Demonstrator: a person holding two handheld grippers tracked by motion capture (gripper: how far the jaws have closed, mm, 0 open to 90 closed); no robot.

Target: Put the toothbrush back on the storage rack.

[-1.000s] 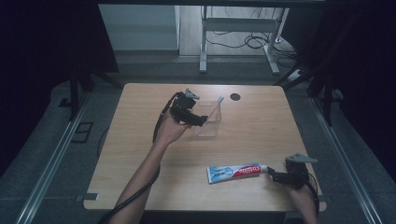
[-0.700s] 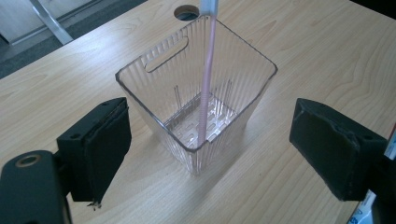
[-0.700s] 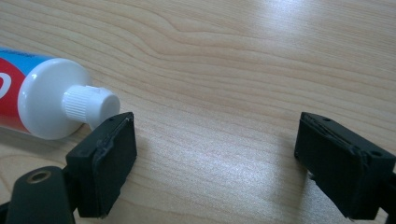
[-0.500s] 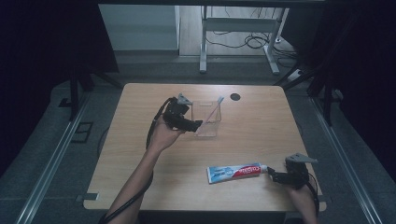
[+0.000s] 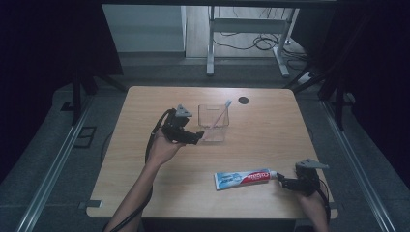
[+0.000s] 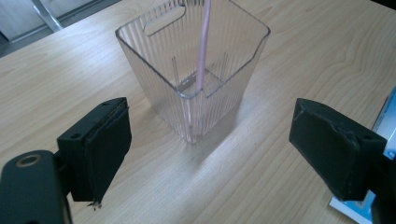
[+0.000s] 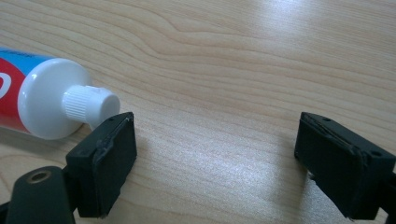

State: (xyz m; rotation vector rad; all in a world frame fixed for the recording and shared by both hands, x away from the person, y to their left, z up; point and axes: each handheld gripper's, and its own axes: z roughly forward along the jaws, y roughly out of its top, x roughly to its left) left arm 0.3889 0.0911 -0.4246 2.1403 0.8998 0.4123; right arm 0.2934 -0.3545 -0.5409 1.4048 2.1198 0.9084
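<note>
A clear ribbed plastic cup [image 5: 214, 122] stands upright near the table's middle with a pink toothbrush [image 5: 221, 114] leaning inside it. My left gripper [image 5: 197, 137] hovers just left of the cup, open, jaws wide apart; in the left gripper view the cup [image 6: 194, 70] and the toothbrush handle [image 6: 202, 44] sit ahead between the jaws, untouched. A red, white and blue toothpaste tube [image 5: 242, 177] lies near the front edge. My right gripper [image 5: 282, 181] rests open at the tube's cap end; in the right gripper view the white cap [image 7: 91, 105] lies just outside the left jaw.
A small black round disc [image 5: 243, 100] lies at the table's far edge. The wooden table [image 5: 270, 135] has bare room at the right and front left. Dark floor, metal rails and a desk frame with cables surround it.
My left gripper has drawn back from the cup toward the left and the near side, and a little lower. The right gripper and the toothpaste tube have stayed where they were.
</note>
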